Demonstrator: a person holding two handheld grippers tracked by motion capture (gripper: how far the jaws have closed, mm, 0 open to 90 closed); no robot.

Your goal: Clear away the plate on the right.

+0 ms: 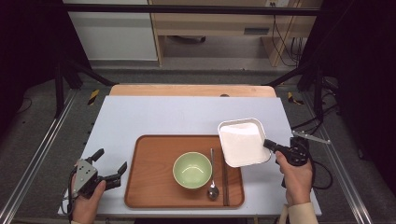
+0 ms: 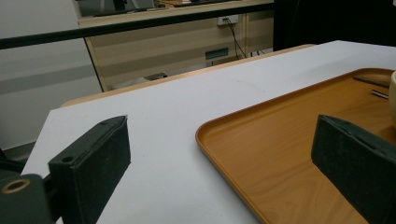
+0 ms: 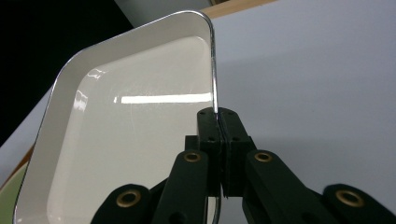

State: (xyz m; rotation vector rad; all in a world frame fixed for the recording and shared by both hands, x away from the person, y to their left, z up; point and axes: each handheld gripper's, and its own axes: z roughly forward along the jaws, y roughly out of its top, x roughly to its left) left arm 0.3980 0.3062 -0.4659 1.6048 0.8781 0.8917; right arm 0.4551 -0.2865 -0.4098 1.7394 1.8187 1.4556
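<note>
Clamped tight on the rim of the white square dish [image 3: 126, 140], the fingers [image 3: 208, 135] of your right gripper [image 1: 270, 144] hold it tilted and clear of the table [image 1: 187, 114], over the tray's [image 1: 149, 189] far right corner and partly past its right edge. Your left gripper [image 1: 111, 169] waits with jaws spread wide and nothing between them, near the table's front left corner, just off the tray's left edge. On the wooden tray a green bowl [image 1: 192, 170] sits near the middle, with a spoon [image 1: 213, 186] and a pair of dark chopsticks [image 1: 225, 179] lying side by side to its right, close to the tray's right edge. By the look of it, you are carrying the dish, either bringing it onto the tray to finish the setting or taking it off; the frames do not settle which. If it is going down, the open far left part of the tray is the roomiest spot, and you will need to level the dish before lowering it and keep its near corner clear of the chopsticks and the bowl's rim. A thin rim pinched at one edge can swing, so move slowly.
</note>
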